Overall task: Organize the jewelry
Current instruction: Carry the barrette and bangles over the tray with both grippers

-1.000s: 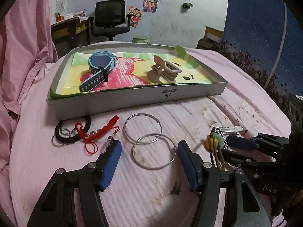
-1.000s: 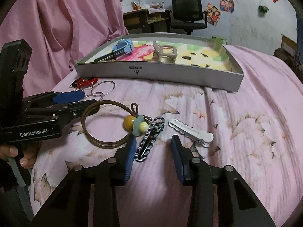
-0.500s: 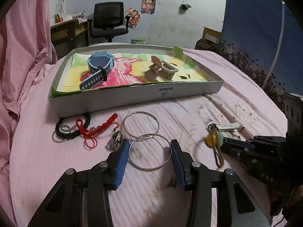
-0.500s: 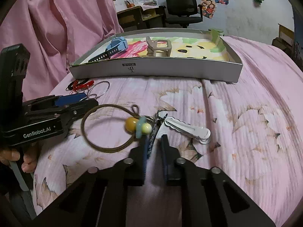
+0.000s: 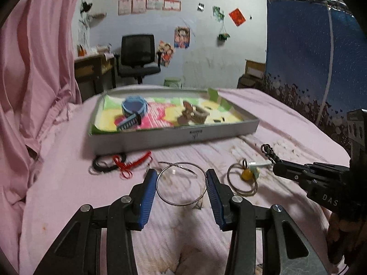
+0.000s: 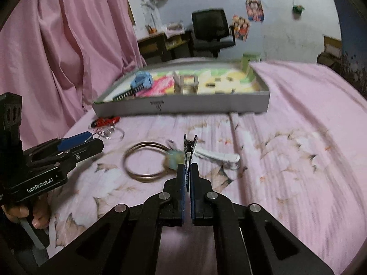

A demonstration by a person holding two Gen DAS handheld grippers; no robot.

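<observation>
My left gripper (image 5: 181,183) is shut on a silver bangle (image 5: 181,184) and holds it lifted above the pink bedsheet; a second silver bangle (image 5: 177,166) hangs linked to it. My right gripper (image 6: 187,171) is shut on a black-and-white striped hair clip (image 6: 190,147), which also shows in the left wrist view (image 5: 270,154). A grey tray (image 5: 174,135) ahead holds a blue watch (image 5: 134,110) and a beige claw clip (image 5: 195,114).
On the sheet lie a brown hair tie with yellow and green beads (image 6: 146,162), a white hair clip (image 6: 218,157), a red cord bracelet (image 5: 133,163) and a black hair band (image 5: 103,165). A pink curtain (image 6: 57,45) hangs at the left.
My left gripper closed on the silver bangle and lifted it. My right gripper closed on the striped hair clip and raised it off the sheet.
</observation>
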